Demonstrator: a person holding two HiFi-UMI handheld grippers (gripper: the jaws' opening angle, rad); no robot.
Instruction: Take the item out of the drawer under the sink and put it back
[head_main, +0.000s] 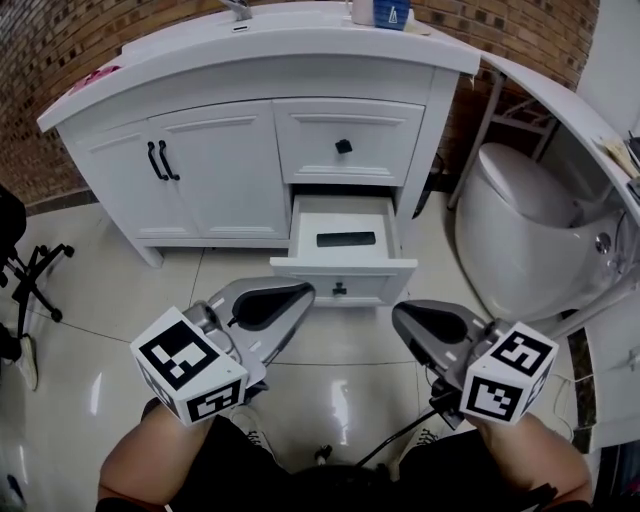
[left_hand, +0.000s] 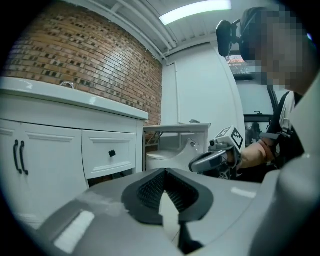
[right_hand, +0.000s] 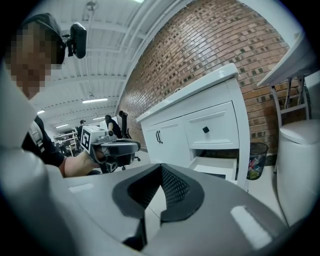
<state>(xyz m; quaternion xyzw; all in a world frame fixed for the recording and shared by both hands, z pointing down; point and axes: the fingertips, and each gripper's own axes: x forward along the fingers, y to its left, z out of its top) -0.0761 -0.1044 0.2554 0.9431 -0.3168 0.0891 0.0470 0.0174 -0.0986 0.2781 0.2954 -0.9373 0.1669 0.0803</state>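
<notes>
The lower drawer (head_main: 345, 270) of the white sink cabinet (head_main: 250, 150) stands pulled out. A flat black item (head_main: 345, 239) lies inside it on the white bottom. My left gripper (head_main: 298, 294) hovers over the floor tiles just in front of the drawer's left corner, shut and empty. My right gripper (head_main: 402, 316) hangs to the right of the drawer front, jaws together with nothing between them. In the left gripper view the pads (left_hand: 150, 190) meet at the tip. The right gripper view shows the open drawer (right_hand: 215, 167) ahead, low on the right.
Above the open drawer is a closed drawer with a black knob (head_main: 343, 146). Double doors with black handles (head_main: 160, 160) are on the left. A white toilet (head_main: 520, 235) stands at the right, an office chair base (head_main: 35, 275) at the left. A waste bin (right_hand: 256, 160) sits beside the cabinet.
</notes>
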